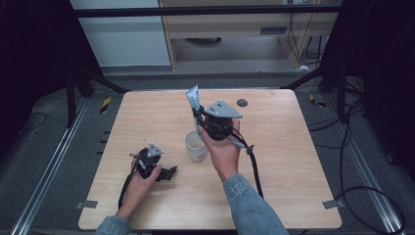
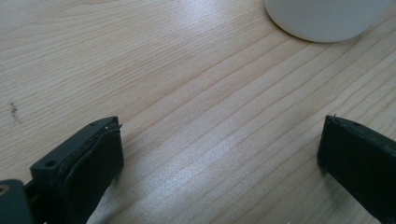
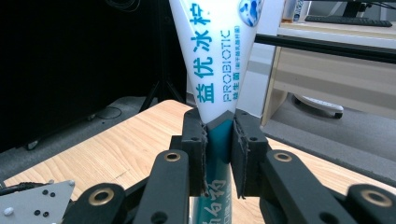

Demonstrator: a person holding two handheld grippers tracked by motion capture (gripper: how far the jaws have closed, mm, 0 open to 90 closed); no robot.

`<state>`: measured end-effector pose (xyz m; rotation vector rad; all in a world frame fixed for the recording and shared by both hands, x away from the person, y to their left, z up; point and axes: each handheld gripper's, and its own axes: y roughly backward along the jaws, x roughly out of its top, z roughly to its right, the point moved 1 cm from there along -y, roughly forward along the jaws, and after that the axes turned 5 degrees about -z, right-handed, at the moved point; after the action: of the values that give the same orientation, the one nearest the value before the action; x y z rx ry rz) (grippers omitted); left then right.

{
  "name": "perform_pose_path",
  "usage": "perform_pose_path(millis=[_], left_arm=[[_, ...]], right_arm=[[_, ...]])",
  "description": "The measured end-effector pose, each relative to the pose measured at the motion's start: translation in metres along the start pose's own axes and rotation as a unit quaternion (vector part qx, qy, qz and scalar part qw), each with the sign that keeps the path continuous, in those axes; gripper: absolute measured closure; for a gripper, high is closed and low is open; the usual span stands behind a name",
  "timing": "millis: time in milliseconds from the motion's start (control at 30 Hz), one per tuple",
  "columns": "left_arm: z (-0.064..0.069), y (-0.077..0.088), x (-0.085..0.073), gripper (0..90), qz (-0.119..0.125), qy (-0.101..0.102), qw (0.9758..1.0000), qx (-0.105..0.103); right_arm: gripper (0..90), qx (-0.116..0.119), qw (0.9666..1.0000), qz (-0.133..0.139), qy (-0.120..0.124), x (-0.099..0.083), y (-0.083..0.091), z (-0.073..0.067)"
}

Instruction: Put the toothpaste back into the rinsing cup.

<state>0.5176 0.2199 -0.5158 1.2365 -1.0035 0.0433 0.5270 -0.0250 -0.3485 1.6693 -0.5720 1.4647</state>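
A white and teal toothpaste tube (image 1: 194, 99) stands upright above the table, flat end up. My right gripper (image 1: 199, 117) is shut on it; in the right gripper view the tube (image 3: 215, 56) is pinched at its lower part between the pads (image 3: 198, 149). Just below and in front sits a white cup (image 1: 195, 145), whose base (image 2: 327, 18) shows at the top of the left gripper view. My left gripper (image 1: 171, 172) rests low on the wooden table (image 1: 288, 161) to the cup's left. Its jaws stand wide apart in its own view (image 2: 219, 154) with nothing between them.
A small dark round disc (image 1: 242, 103) lies near the table's far edge. Cables trail from both grippers across the table. Dark frame legs stand beyond the far corners. Bare wood stretches right of the right hand.
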Motion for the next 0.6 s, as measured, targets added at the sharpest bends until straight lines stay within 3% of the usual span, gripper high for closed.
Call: perform_pose_path(millis=[600], left_arm=[[0.000,0.000,0.000,0.0,-0.001,0.000,1.0000,0.000]], right_arm=[[77.0,-0.003,1.0000,0.002,-0.004,-0.017,-0.008,-0.008]])
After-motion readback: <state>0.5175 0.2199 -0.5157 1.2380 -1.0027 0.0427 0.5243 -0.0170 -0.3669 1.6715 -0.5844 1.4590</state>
